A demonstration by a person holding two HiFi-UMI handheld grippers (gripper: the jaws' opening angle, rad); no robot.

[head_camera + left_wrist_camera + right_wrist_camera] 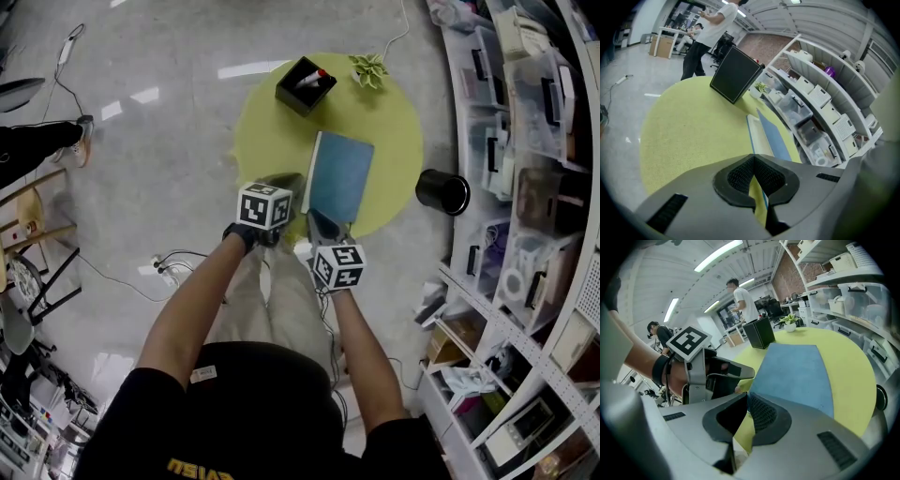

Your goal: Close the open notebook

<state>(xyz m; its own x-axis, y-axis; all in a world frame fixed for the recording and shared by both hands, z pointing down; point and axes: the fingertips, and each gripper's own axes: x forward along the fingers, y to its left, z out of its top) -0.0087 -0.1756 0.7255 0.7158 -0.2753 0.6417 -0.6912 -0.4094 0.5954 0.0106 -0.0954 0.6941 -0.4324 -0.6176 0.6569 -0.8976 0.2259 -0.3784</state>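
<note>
The notebook (339, 176) lies flat on the round yellow table (272, 122) with its blue cover up. White page edges show along its left side (757, 136). My left gripper (284, 184) is shut and empty, just left of the notebook's near-left corner. My right gripper (321, 223) is shut too, with nothing between its pads, at the notebook's near edge. In the right gripper view the blue cover (797, 373) fills the space past the shut jaws (746, 397), and the left gripper (736, 372) is close on the left. The left gripper view has its jaws (753, 160) closed over the tabletop.
A black pen box (305, 84) and a small potted plant (368, 68) stand at the table's far side. A black bin (442, 191) is on the floor at the right, before shelves of plastic boxes (525, 187). People stand in the background (710, 33).
</note>
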